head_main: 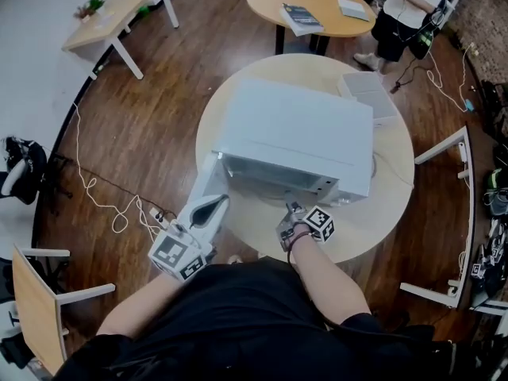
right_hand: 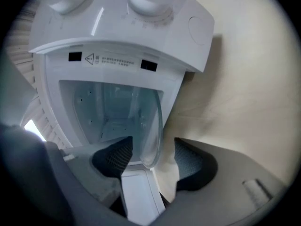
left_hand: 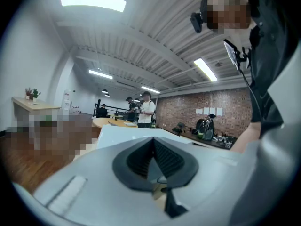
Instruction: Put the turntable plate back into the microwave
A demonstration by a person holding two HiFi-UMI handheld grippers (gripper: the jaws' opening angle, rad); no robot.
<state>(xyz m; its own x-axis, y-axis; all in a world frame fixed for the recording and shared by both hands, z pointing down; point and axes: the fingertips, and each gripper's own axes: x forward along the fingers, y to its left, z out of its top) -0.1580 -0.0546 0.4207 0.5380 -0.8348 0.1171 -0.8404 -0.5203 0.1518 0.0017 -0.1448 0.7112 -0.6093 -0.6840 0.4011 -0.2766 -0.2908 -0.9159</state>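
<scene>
Spreading under everything, the round table point(head_main: 381, 205) carries the white microwave point(head_main: 302, 133), its mouth turned toward the person, apparently so the cavity is within reach. The door point(head_main: 205, 182) hangs open at the microwave's left side as the person faces it, leaving the opening free. The plate point(right_hand: 149, 126) sits at the microwave's mouth, low by the cavity floor and partly inside. It is a clear glass disc with a thin rim, seen edge-on, and the cavity wall shows through it. Whether it is seated cannot be told.

The right hand-held gripper point(right_hand: 151, 157) is just in front of the microwave. Its jaws are spread to either side of the plate's near rim, with neither pad pressing on the glass, probably so as to nudge or release it. The left hand-held gripper point(left_hand: 153, 145) is beside the microwave's door with its tips pressed together on nothing, seemingly kept clear of the opening.
</scene>
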